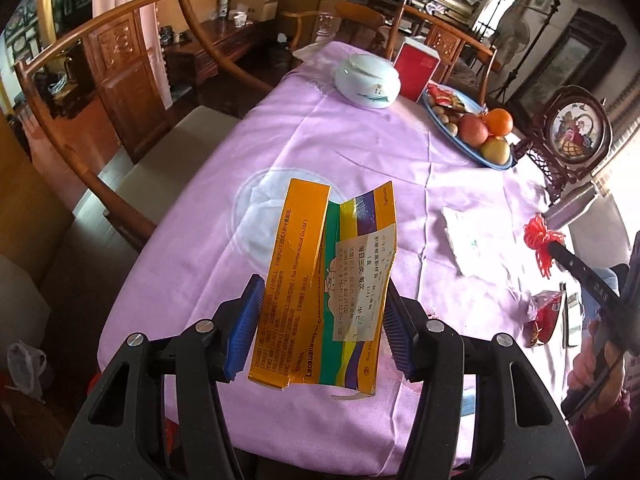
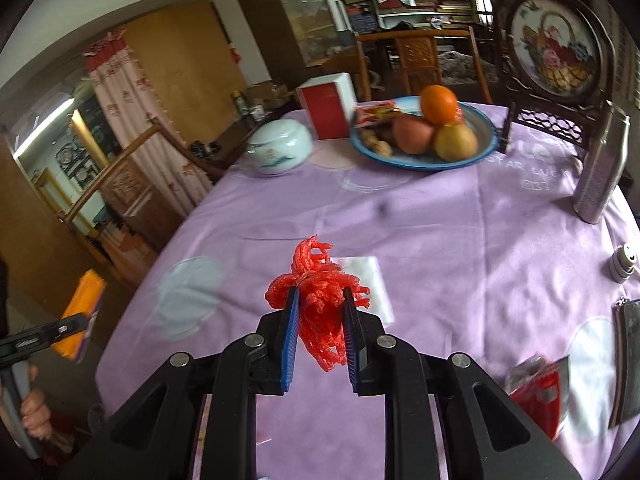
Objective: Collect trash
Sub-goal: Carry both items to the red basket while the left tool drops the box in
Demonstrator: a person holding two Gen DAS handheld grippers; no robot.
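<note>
Purple tablecloth over the desk. White lidded porcelain jar sitting just beside a red box. Blue-rimmed plate with an orange, an apple, a pear, some nuts and snack packets. Round embroidered screen on a dark carved stand, steel flask near it. Wooden chairs around.
</note>
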